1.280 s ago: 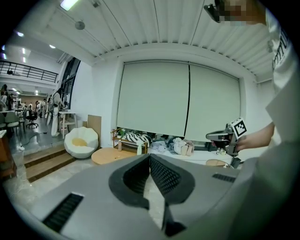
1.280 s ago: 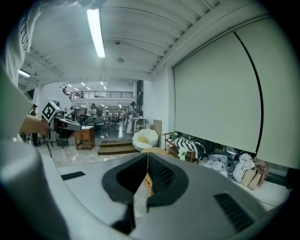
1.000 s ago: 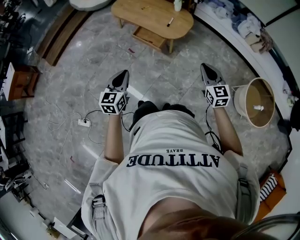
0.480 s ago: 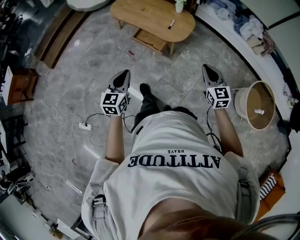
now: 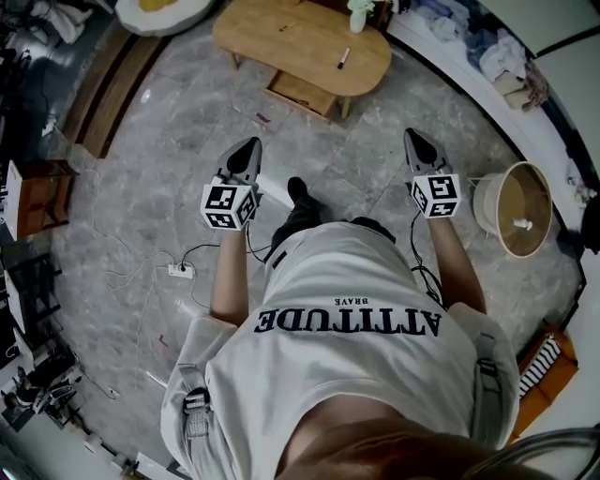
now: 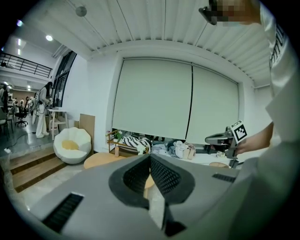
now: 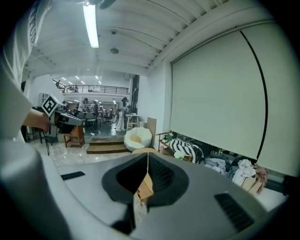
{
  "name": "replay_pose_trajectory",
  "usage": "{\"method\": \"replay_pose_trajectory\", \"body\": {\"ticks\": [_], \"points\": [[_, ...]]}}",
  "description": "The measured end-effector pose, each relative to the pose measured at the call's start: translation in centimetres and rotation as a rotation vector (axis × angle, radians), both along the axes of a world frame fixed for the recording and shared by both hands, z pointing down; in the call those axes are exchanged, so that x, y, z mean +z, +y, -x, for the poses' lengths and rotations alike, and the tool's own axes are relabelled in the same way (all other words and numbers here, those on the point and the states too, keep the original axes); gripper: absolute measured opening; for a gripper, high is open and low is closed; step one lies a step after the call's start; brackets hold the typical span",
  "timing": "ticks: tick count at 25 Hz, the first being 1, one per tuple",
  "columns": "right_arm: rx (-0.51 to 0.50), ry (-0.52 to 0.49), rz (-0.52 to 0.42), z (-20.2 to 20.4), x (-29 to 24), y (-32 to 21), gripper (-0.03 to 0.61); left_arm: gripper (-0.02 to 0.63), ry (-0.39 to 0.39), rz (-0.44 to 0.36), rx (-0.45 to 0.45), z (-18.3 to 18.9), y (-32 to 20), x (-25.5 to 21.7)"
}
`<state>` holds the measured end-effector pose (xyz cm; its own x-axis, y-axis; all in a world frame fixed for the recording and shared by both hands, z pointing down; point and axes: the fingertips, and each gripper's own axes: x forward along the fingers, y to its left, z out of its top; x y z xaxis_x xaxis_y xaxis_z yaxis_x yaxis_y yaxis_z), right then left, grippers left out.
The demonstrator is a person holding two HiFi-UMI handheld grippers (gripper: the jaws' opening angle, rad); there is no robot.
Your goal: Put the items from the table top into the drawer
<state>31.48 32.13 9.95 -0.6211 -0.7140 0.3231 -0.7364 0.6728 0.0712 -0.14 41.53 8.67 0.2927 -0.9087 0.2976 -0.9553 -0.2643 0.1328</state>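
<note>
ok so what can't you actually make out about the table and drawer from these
- Drawer contents: head view, too small, and the table top overhangs part of it.
- Pale item at the table's far edge: head view, cut off by the top edge.
- Dark stick-like item on the table: head view, too small to name.
- Table in the gripper views: mostly hidden behind the shut jaws of the left gripper and right gripper.
</note>
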Motion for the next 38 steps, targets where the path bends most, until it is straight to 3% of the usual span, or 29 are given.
{"method": "replay_pose_trajectory", "body": {"ticks": [13, 20, 32, 38], "points": [[0.155, 0.007, 0.036, 7.7, 1.1, -6.0, 0.020, 0.021, 0.006, -0.014, 0.055, 11.0, -9.7, 0.2], [0.177, 0.021, 0.033, 12.2, 1.3, -7.6, 0.020, 0.021, 0.005, -0.027, 0.118, 14.7, -12.6, 0.4], [0.174, 0.045, 0.031, 14.5, 1.1, -8.8, 0.020, 0.021, 0.051, -0.019, 0.174, 16.0, -14.0, 1.3], [0.153, 0.046, 0.039, 14.7, 1.8, -9.9, 0.020, 0.021, 0.061, -0.042, 0.144, 16.0, -14.9, 1.1]]}}
